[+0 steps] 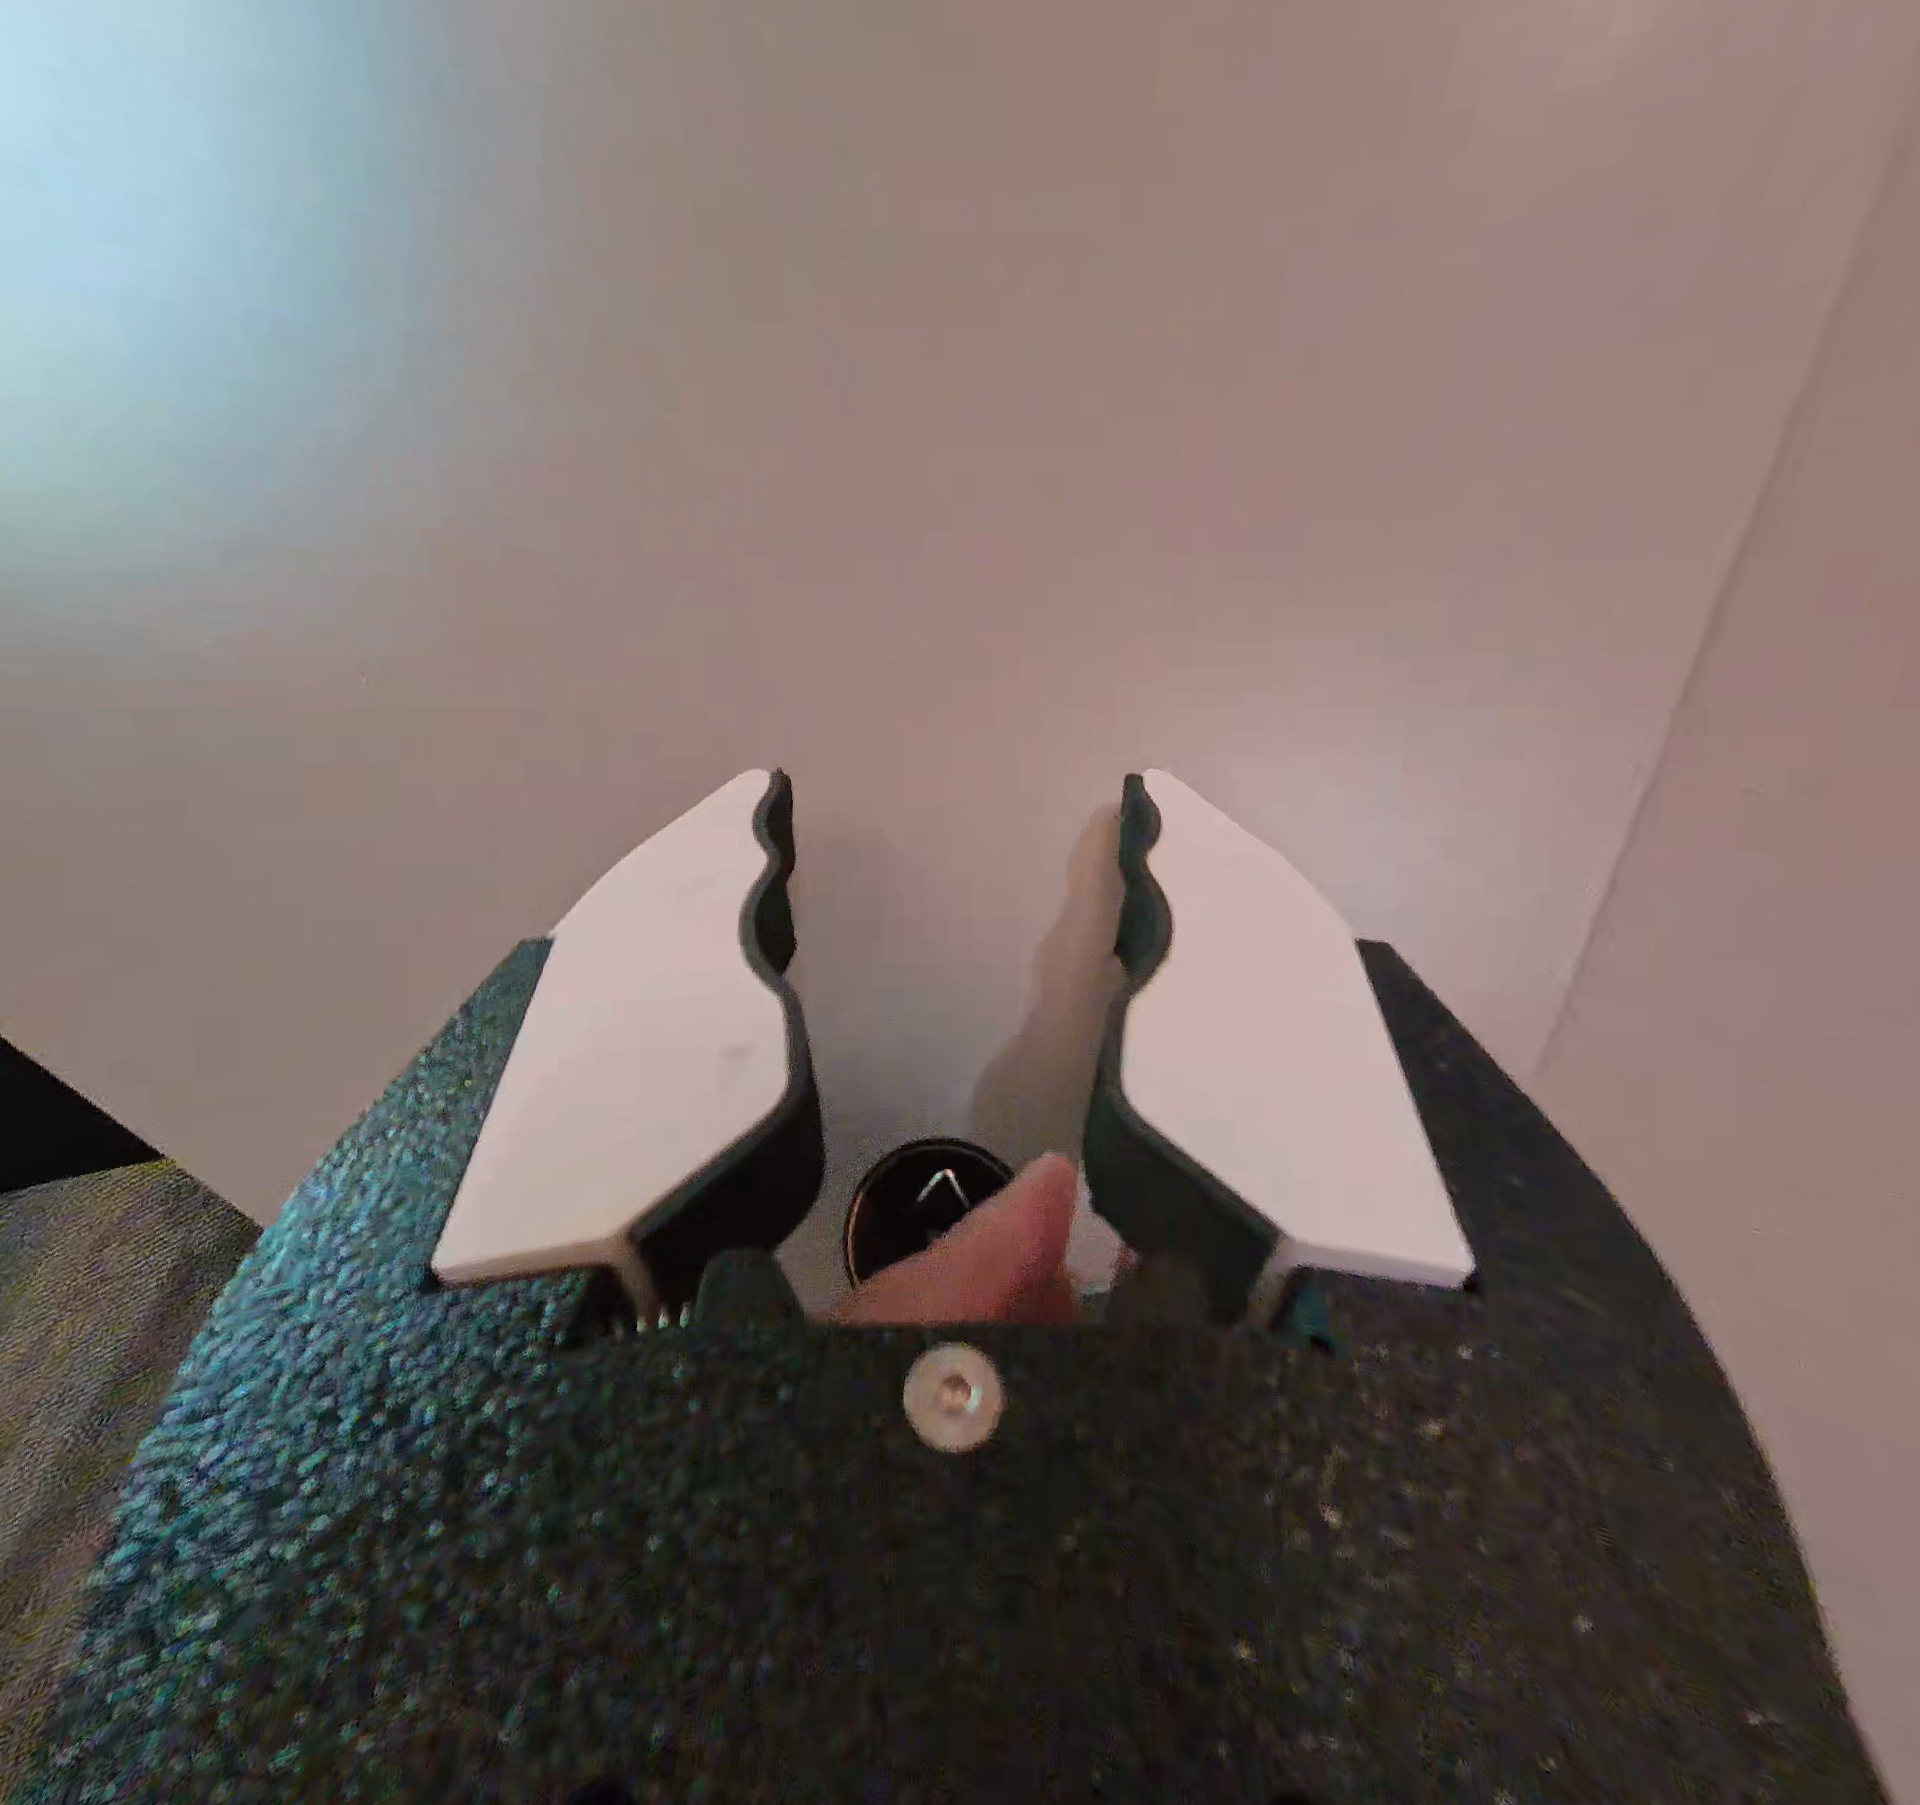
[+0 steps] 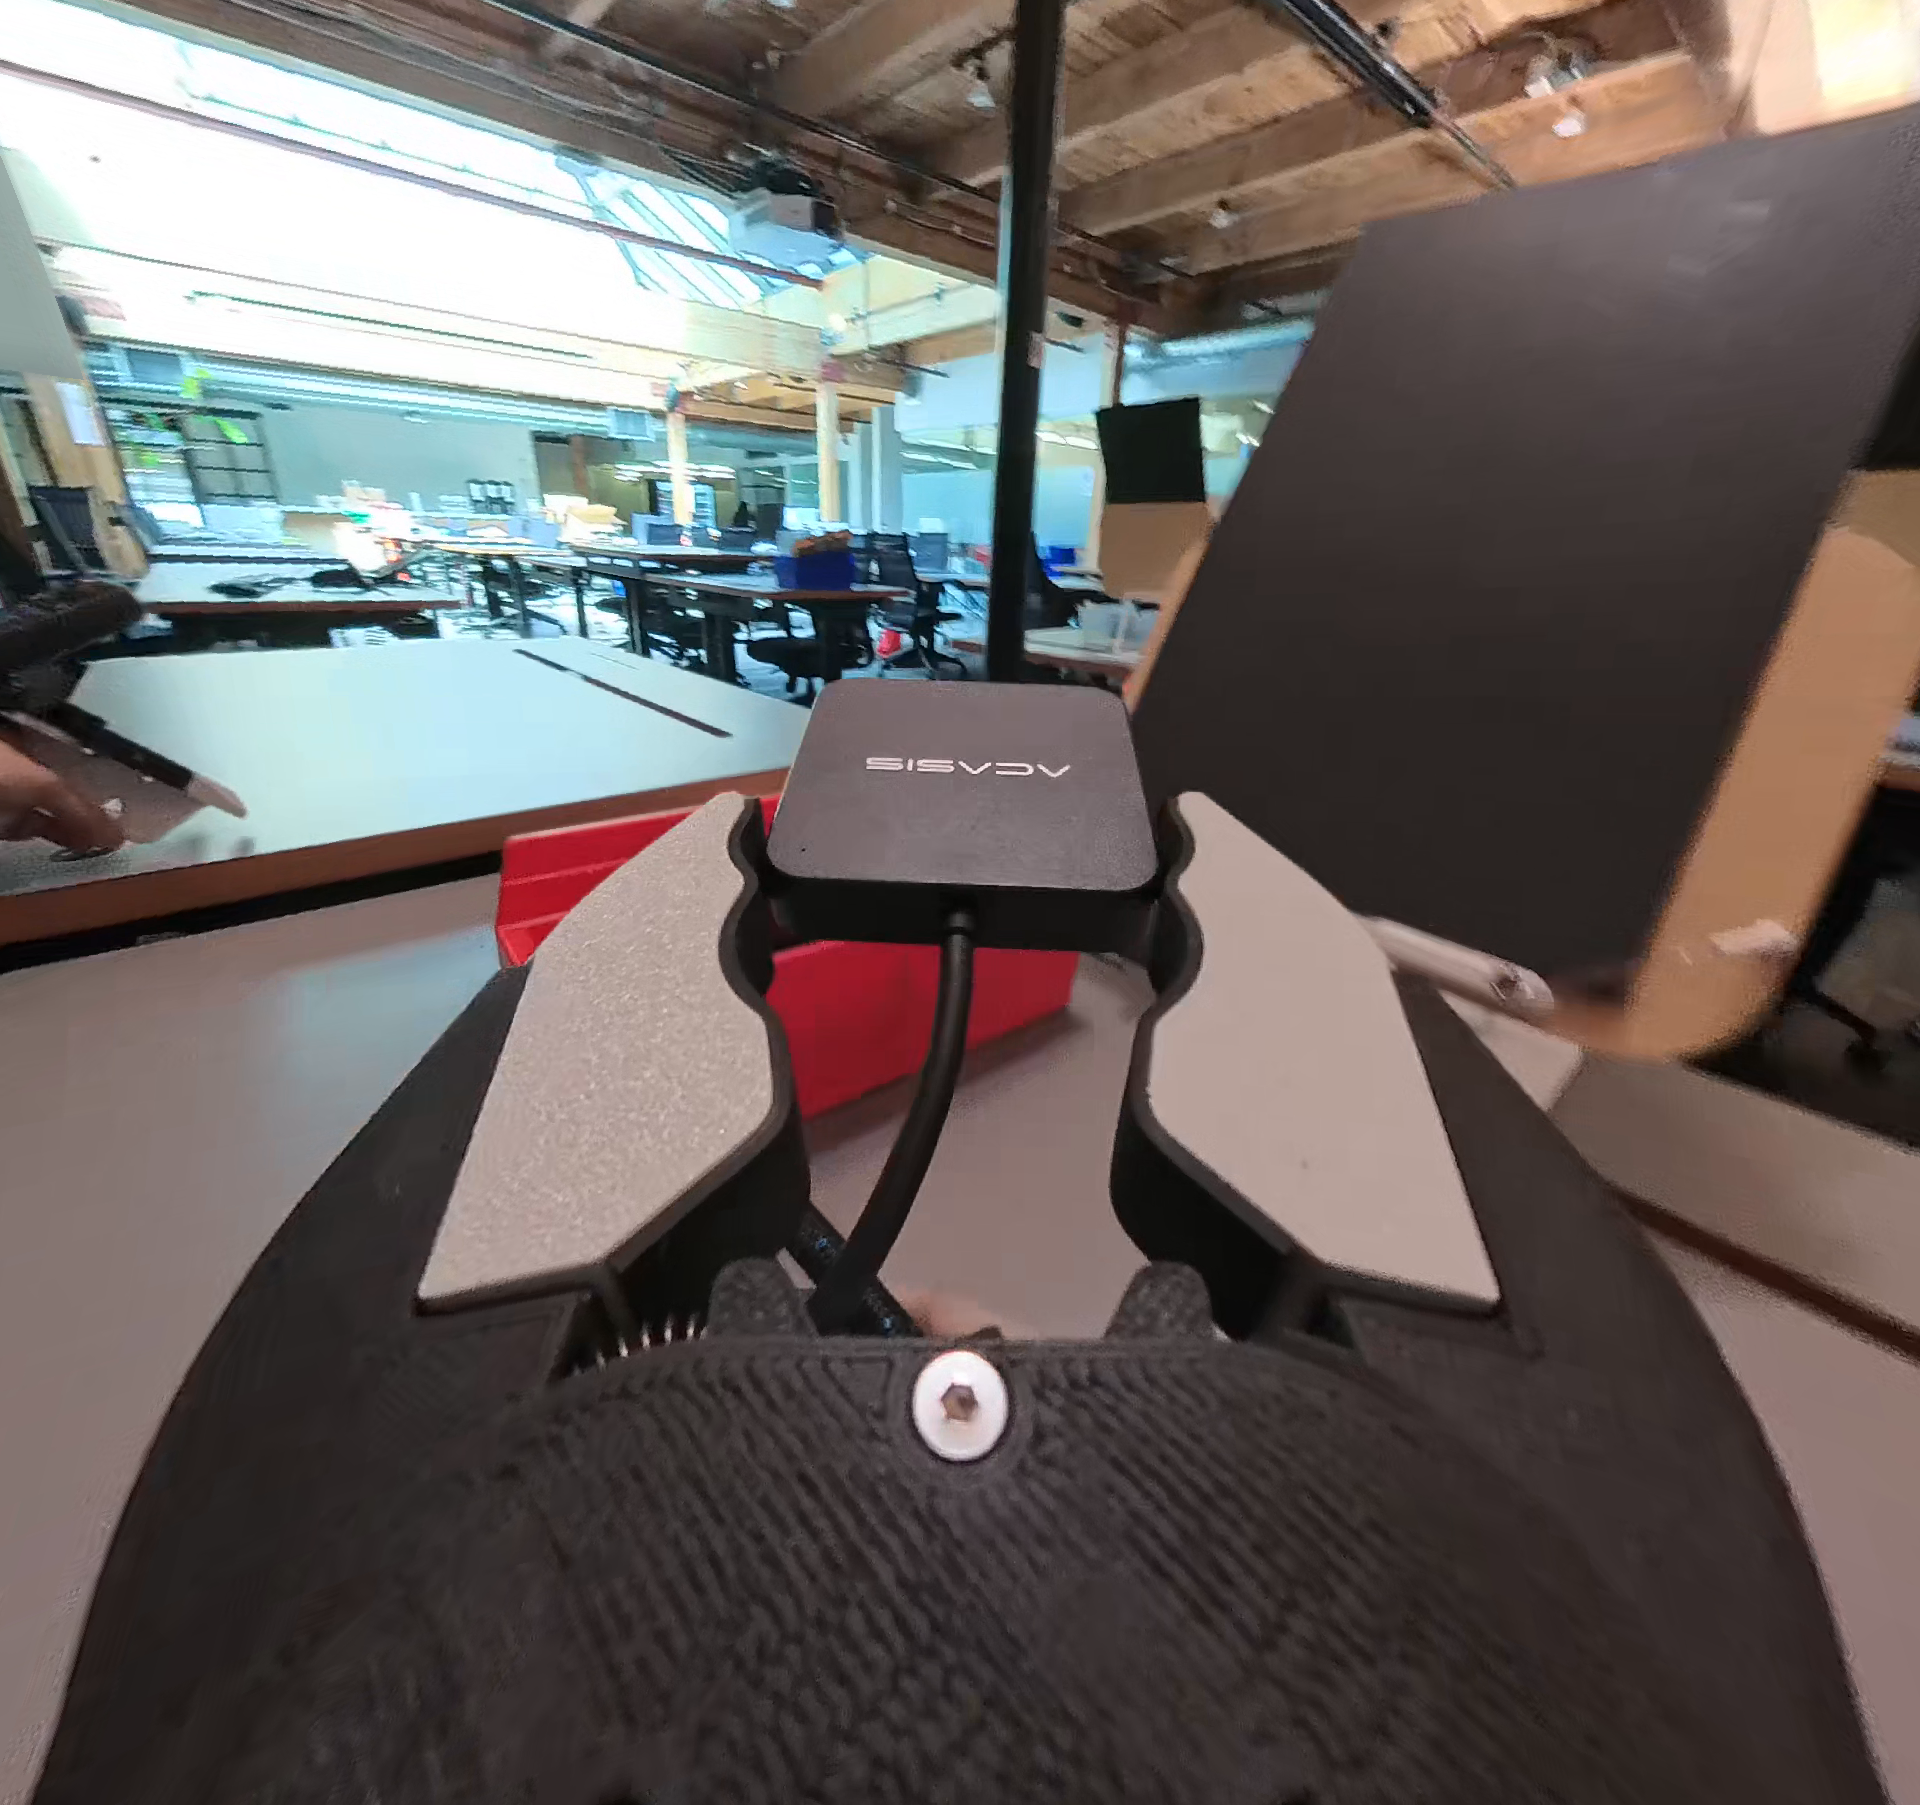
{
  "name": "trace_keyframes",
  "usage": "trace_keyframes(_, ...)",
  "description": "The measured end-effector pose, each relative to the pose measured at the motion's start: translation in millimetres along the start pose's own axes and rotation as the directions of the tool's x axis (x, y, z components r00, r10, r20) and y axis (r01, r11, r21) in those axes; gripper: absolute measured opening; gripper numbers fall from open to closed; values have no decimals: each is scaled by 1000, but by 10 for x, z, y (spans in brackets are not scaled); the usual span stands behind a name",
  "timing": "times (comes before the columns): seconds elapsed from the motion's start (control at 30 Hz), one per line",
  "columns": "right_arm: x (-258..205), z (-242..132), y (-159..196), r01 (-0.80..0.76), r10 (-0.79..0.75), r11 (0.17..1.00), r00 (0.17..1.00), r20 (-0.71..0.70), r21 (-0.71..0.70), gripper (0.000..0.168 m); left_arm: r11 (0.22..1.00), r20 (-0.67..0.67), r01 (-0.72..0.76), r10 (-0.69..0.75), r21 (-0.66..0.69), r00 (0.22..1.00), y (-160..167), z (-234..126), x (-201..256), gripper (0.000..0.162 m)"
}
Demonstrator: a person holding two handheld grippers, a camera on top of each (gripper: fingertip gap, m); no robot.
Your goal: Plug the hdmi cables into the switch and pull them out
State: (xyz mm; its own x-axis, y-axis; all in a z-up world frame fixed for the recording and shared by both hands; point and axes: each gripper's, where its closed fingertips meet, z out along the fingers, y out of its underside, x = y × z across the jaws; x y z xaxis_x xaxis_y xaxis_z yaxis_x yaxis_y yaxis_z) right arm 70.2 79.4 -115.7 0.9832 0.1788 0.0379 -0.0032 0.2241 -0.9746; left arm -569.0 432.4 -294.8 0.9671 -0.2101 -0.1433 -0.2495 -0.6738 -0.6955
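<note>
Now the switch [image 2: 961,810] sits clamped flat between the tips of the right gripper [image 2: 961,882], its jaws closed on the two sides, lifted above the bench [image 2: 208,1080] and a red bin [image 2: 883,1017]. Its black cable [image 2: 914,1111] trails back toward the camera. The left gripper [image 1: 956,862] is partly open and empty, facing a blank wall [image 1: 935,405]; no HDMI cables show, so it must find one.

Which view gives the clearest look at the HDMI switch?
The right wrist view: the black square switch sits clamped between the right gripper fingers, its cable trailing back toward the camera. The left wrist view shows none of it, only the open left gripper facing a plain wall.
</note>
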Motion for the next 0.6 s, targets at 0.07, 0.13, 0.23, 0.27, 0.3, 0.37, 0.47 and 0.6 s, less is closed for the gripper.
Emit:
trace_keyframes(0.07,-150,262,-66,44,-46,998,998,48,36,72,1000,13,17,-17,-13,1000,45,53,-63,64)
trace_keyframes(0.13,-325,545,-112,83,-88,995,990,114,52,72,998,6,64,-64,-1,998,48,65,-93,66)
trace_keyframes(0.23,-583,987,-194,131,-148,987,969,198,97,72,994,7,103,-103,18,995,45,51,-138,69)
trace_keyframes(0.27,-658,1134,-220,134,-156,985,963,219,110,72,994,11,104,-104,19,995,48,45,-150,68)
trace_keyframes(0.3,-728,1279,-250,128,-155,984,959,238,125,72,994,4,103,-104,19,995,48,36,-147,67)
trace_keyframes(0.37,-856,1572,-263,118,-153,983,950,272,142,72,994,-26,109,-108,24,994,20,-7,-121,68)
trace_keyframes(0.47,-1002,1968,-119,127,-156,985,942,299,114,72,994,-77,93,-89,55,993,-50,-93,-64,70)
trace_keyframes(0.6,-1163,2289,128,198,-203,979,934,295,47,72,999,-16,-1,2,50,1000,-15,-100,-143,67)
